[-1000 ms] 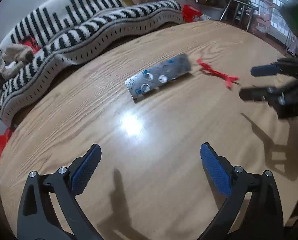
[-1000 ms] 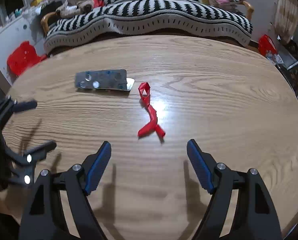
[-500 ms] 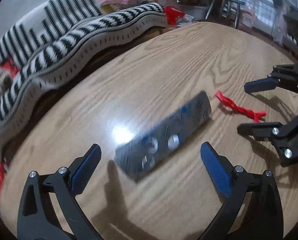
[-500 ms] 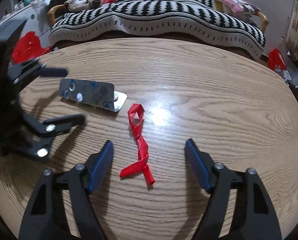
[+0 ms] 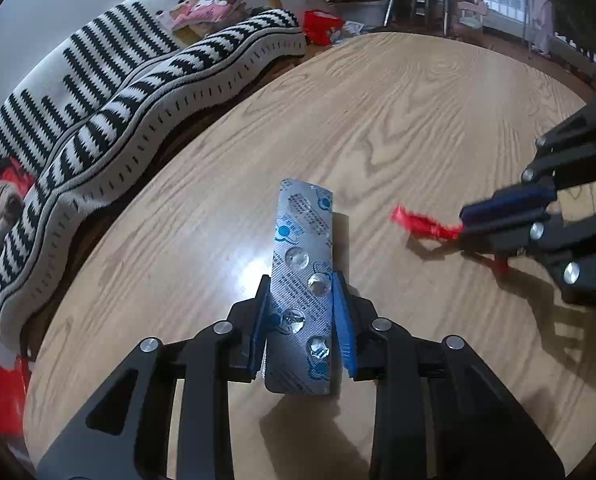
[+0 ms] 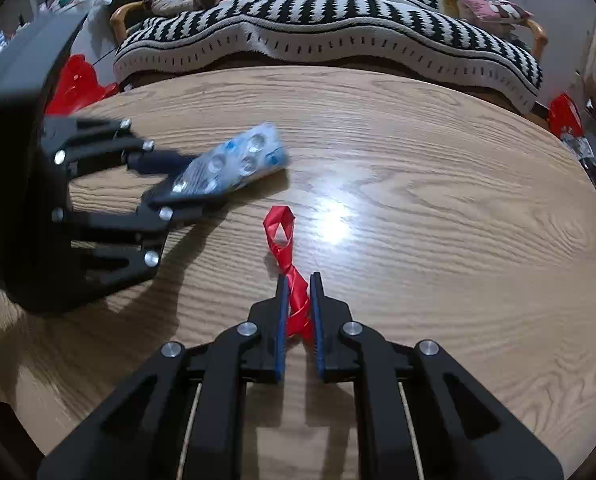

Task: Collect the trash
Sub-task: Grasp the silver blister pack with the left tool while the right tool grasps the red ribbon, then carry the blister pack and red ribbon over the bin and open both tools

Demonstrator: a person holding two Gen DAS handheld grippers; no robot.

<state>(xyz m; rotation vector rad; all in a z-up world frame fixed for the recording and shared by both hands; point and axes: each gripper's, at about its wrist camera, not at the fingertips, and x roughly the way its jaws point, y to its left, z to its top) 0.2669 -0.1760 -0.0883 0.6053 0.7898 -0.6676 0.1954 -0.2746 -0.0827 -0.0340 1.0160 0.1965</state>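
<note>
Silver foil blister pack (image 5: 303,292) sits clamped between the blue pads of the left tongs (image 5: 303,300), closed in on its long edges; its far end juts forward past the pads, and its near end covers part of the tongs' linkage. From the right wrist view the same pack (image 6: 234,162) appears tilted, far end raised off the wooden surface (image 6: 438,200), though motion blur makes it hard to say whether any corner touches. Print on the foil is unreadable. Right tongs (image 6: 298,304) are closed nearly all the way on a twisted red ribbon (image 6: 288,256); the looped end lies ahead on the surface, while the gripped stretch is hidden between the pads. In the left wrist view the ribbon (image 5: 422,222) is blurred, with one end vanishing into the right tongs (image 5: 498,216) and a small red tip showing beneath them. Beyond the surface's far edge, a black-and-white striped sofa (image 6: 330,28) is cut off by the fisheye rim.
</note>
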